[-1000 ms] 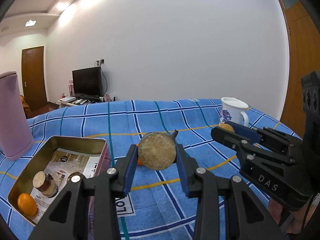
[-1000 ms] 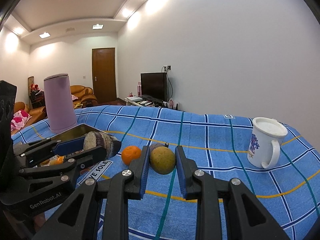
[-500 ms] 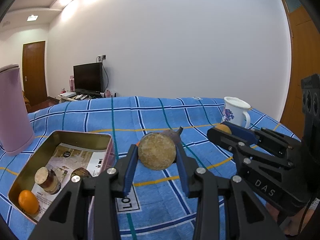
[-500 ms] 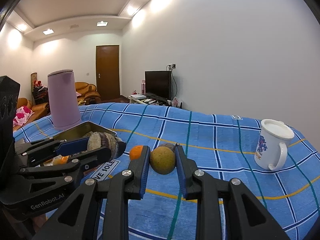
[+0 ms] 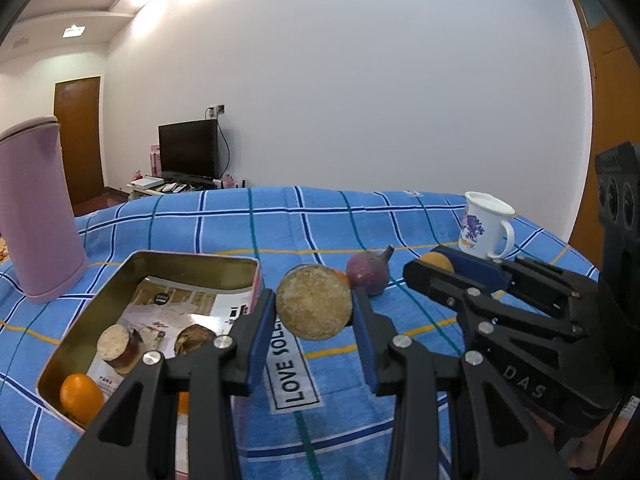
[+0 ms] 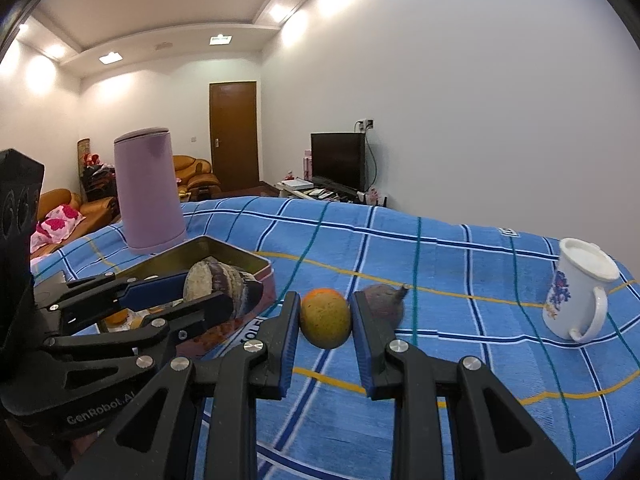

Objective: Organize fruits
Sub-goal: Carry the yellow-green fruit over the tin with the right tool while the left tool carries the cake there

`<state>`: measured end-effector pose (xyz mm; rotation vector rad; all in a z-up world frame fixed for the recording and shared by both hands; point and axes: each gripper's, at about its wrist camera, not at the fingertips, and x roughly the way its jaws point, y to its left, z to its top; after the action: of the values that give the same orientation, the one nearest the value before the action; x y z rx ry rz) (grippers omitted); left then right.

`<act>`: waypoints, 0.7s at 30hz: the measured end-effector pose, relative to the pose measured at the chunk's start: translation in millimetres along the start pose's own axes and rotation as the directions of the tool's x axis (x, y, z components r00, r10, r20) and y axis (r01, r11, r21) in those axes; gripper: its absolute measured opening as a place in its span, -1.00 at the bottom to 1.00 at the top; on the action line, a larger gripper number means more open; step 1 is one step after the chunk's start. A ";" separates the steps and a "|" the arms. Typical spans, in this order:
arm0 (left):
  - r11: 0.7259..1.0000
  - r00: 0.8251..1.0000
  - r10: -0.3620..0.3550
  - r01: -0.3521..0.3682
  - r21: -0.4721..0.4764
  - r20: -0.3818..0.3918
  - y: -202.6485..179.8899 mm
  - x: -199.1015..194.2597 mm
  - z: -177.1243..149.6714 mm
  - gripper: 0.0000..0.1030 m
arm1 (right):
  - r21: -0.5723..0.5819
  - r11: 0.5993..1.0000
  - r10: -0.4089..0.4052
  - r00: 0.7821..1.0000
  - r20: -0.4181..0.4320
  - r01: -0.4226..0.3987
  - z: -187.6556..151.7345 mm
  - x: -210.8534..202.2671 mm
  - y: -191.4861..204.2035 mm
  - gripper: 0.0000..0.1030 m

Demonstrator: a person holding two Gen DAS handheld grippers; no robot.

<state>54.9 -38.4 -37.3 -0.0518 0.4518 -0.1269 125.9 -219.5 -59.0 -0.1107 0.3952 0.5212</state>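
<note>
1. Support surface: blue plaid cloth (image 5: 248, 224), dark blue, white, teal and yellow lines, draped over a bed or table; can't tell which.
2. Printed patch on the cloth reads "LOVE SOLE" (image 5: 294, 372), just right of the tin.
3. Gold metal tin (image 5: 200, 262), open top, sits on the cloth at left in the left wrist view.
4. Lilac cylinder container (image 5: 36, 216), upright, behind the tin, apart from it.
5. White mug (image 5: 484, 226) with blue flower print, upright at far right, handle to the right.
6. Purple fruit with stem (image 5: 368, 272) lies on the cloth between tin and mug, touching neither.
</note>
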 end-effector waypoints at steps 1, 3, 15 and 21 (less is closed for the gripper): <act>1.000 1.000 0.003 -0.003 0.000 0.001 1.5 -0.9 -0.5 -0.23 | -0.004 1.000 0.003 1.000 -0.001 -0.003 0.4 1.3 2.3 -0.47; 1.000 1.000 0.008 -0.008 0.003 0.000 4.1 -2.2 -1.0 -0.23 | -0.012 1.000 0.011 1.000 -0.004 -0.011 1.6 3.7 7.2 -0.47; 0.999 0.999 0.041 -0.040 -0.014 0.028 24.6 -17.5 -3.8 -0.23 | -0.038 0.998 0.043 0.999 -0.008 -0.043 7.6 13.8 28.5 -0.47; 0.998 0.998 0.055 -0.054 -0.026 0.038 34.9 -22.0 -3.4 -0.23 | -0.052 0.997 0.058 0.998 -0.013 -0.059 9.8 19.7 38.6 -0.47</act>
<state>37.7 -0.9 -33.6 -0.0666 0.4154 -0.0665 125.4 -175.0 -57.9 -0.1532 0.3967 0.5889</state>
